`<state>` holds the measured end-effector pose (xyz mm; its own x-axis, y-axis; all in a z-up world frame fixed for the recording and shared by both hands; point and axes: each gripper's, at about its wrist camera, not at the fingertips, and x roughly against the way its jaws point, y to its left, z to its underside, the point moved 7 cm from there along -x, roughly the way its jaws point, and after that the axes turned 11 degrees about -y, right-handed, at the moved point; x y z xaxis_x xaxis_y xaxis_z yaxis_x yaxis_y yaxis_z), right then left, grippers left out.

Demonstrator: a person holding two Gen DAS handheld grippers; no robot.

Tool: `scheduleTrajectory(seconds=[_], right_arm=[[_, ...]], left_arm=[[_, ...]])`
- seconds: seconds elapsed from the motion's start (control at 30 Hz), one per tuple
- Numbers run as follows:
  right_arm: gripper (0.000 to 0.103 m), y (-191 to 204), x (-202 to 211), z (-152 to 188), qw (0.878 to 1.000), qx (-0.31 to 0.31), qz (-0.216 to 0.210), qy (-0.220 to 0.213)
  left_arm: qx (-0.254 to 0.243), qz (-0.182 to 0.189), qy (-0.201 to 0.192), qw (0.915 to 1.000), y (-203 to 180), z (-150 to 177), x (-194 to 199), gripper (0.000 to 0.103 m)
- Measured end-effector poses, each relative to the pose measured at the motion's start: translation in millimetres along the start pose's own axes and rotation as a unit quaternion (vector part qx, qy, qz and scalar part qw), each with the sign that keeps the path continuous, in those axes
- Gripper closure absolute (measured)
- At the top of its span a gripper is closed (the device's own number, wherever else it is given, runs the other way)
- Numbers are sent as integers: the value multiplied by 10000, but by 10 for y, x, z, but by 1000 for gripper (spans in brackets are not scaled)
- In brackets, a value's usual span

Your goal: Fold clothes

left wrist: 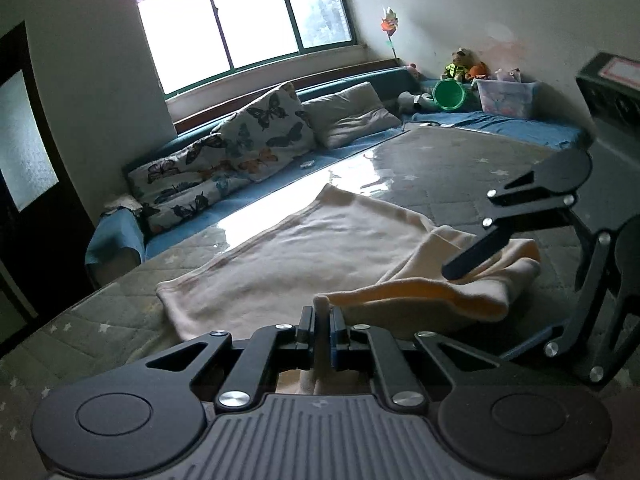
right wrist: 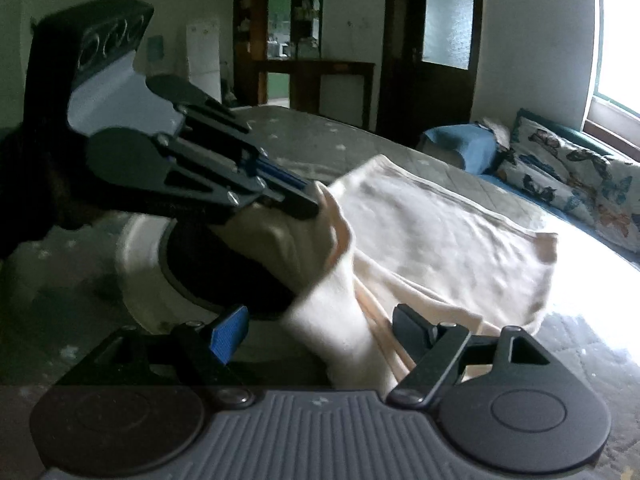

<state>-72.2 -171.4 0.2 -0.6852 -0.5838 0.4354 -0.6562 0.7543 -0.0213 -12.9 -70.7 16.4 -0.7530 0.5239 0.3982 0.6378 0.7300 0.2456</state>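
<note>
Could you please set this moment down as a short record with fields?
surface: grey quilted mat
garment: cream cloth, partly flat, near edge lifted
left tongs: shut on a pinch of the cloth
right tongs: open, cloth lying between the fingers
background: butterfly cushions, window, green bucket
fold state: begun, not finished

A cream cloth [left wrist: 320,240] with a peach-orange underside lies on a grey-green quilted mattress [left wrist: 460,160] dotted with pale stars, beyond which sit white cushions [left wrist: 264,132] printed with teal, orange and black butterflies, a plain beige pillow [left wrist: 352,114], and a bright green bucket [left wrist: 448,95].
</note>
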Motion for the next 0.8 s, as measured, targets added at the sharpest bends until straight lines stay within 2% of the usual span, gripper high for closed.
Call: scheduleTrajectory(seconds=[0.17, 0.27, 0.37, 0.4, 0.43, 0.53, 0.6, 0.8], right_arm=[[31, -72, -39, 39, 9998, 28, 211, 38], [44, -115, -62, 62, 9994, 45, 338, 61], [62, -142, -74, 71, 9993, 12, 369, 61], [66, -147, -73, 65, 9994, -23, 345, 48], [66, -157, -67, 58, 9994, -72, 328, 29], [67, -202, -49, 49, 9992, -204, 354, -16], [67, -242, -41, 39, 9988, -340, 351, -48], [67, -261, -49, 40, 9985, -391, 375, -57]], left_arm=[[-5, 90, -75, 9999, -7, 21, 58, 95], [-42, 141, -142, 9998, -54, 44, 128, 95], [-50, 173, -210, 9996, -84, 71, 248, 89], [-51, 140, -222, 9996, -86, 88, 292, 79], [-98, 62, -259, 9996, -88, 109, 344, 69], [-264, -14, -274, 9993, -115, 215, 508, 58], [-350, -25, -222, 9991, -132, 285, 561, 54], [-871, -222, 80, 9959, -178, 471, 469, 54]])
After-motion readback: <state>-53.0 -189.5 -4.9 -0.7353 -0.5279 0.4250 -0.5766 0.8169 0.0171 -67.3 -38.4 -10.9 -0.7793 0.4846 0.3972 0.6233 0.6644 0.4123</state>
